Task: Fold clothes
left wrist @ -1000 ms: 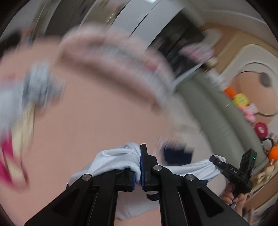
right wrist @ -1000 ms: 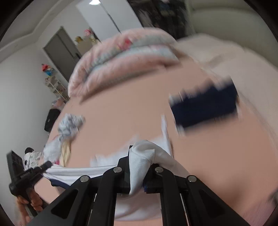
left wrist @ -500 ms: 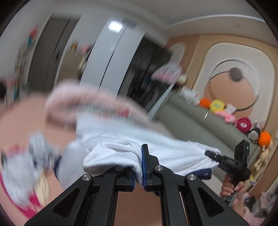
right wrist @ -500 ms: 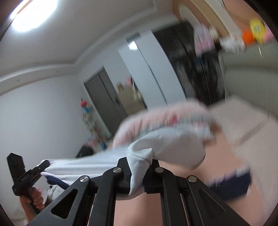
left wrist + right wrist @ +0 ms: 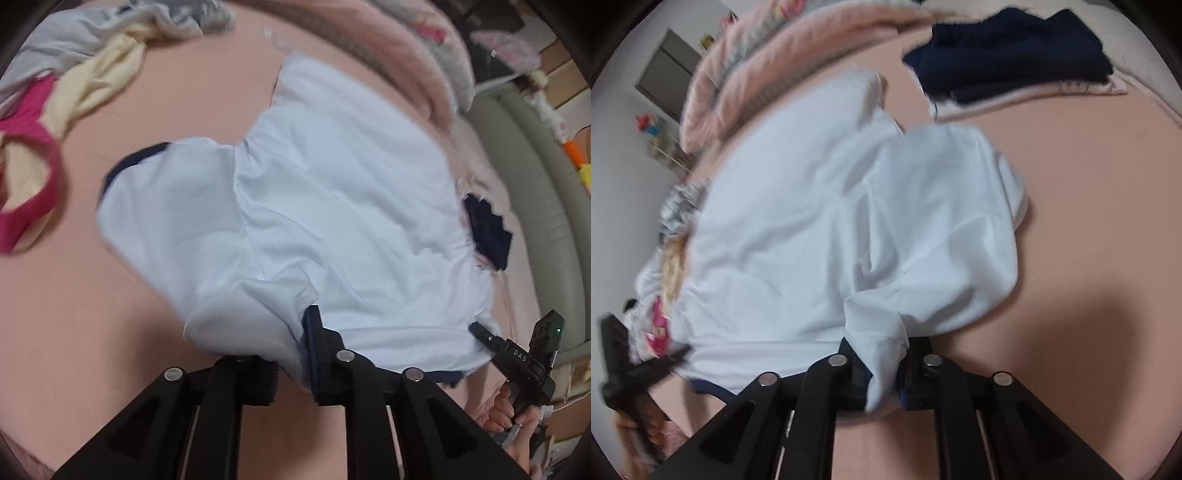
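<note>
A white shirt (image 5: 332, 203) with navy trim lies spread flat on the pink bed (image 5: 92, 314). My left gripper (image 5: 291, 343) has the shirt's near edge bunched between its fingers, and its jaws are opening. Cloth drapes over its left finger. In the right wrist view the same shirt (image 5: 831, 221) covers the middle, and my right gripper (image 5: 884, 354) pinches a fold of its near corner while its jaws are opening too. Each view shows the other gripper at the shirt's far near-corner: the right one (image 5: 480, 330) in a hand, the left one (image 5: 679, 350).
A folded navy garment (image 5: 1008, 48) lies on a pale one at the back right. A heap of grey, cream and pink clothes (image 5: 74, 74) sits at the back left. A rolled pink blanket (image 5: 775, 66) lines the far edge, and a grey-green headboard (image 5: 535, 184) runs along the right.
Both grippers swung the shirt up into the air, then dropped low to the bed. The shirt, bunched a second ago, now lies spread flat across the sheet.
</note>
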The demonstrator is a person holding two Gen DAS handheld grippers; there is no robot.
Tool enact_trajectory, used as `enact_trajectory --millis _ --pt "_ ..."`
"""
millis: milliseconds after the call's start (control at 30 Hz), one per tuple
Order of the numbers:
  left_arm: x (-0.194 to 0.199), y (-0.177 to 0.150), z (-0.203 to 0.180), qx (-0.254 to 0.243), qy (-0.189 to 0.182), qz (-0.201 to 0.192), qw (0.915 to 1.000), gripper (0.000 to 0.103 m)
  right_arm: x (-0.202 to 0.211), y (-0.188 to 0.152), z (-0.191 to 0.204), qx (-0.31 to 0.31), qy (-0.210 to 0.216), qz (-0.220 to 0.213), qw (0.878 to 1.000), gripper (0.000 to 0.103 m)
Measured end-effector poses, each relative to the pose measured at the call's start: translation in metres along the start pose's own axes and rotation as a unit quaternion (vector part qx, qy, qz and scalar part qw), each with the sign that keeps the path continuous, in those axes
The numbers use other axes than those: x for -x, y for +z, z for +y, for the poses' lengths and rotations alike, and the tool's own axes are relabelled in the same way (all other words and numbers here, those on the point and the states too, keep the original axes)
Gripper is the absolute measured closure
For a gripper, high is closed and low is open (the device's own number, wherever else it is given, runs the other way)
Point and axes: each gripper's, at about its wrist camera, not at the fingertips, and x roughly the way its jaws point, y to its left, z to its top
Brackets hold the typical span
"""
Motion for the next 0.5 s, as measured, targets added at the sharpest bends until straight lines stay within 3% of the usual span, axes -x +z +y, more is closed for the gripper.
enact_trajectory --millis 133,233,300,367,500 --pt "0.024 -0.028 -0.004 0.031 -0.032 -0.026 0.9987 0.089 0.033 -0.019 0.0 0.004 -0.004 -0.013 1.0 0.084" --pt "0.025 -0.047 -0.008 0.043 -0.04 -0.024 0.9979 0.082 0.045 -0.05 0.015 0.033 0.027 0.033 0.999 0.083" --pt "0.009 -0.053 -0.019 -0.004 -0.029 0.0 0.9996 0.08 0.034 -0.067 0.028 0.07 0.04 0.068 0.994 0.083" --pt "-0.012 -0.057 -0.023 -0.028 -0.013 0.025 0.9992 0.08 0.019 -0.076 0.043 0.113 0.007 0.075 0.991 0.083" --pt "-0.016 -0.037 -0.045 -0.074 -0.008 -0.006 0.9972 0.08 0.006 -0.066 0.064 0.14 -0.017 0.05 0.989 0.083"
